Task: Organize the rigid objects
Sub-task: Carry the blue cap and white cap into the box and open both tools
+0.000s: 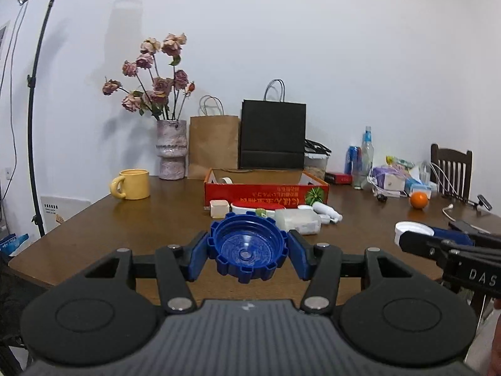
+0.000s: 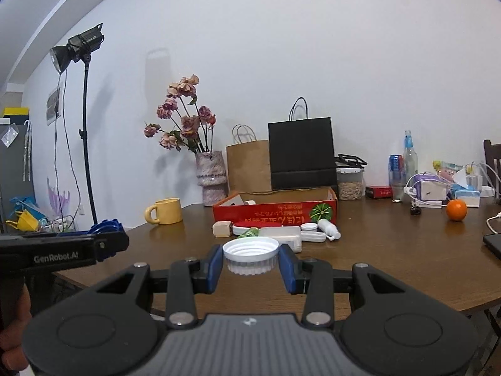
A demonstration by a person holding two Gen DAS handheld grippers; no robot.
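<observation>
The left gripper [image 1: 247, 252] pinches a blue lid [image 1: 247, 247] between its pads, held above the wooden table [image 1: 150, 216], on the near side of the red box [image 1: 266, 192]; the right gripper [image 2: 250, 261] pinches a white lid [image 2: 250, 255], likewise on the near side of the red box; small white items [image 2: 310, 233] lie against the box's front wall; a yellow mug [image 1: 131, 184] stands left of the box.

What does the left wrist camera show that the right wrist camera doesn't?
Only the left wrist view shows the inside of the blue cap held in the left gripper.

Only the right wrist view shows the white cap gripped head-on by the right gripper.

Both show the red box, yellow mug, flower vase and orange.
</observation>
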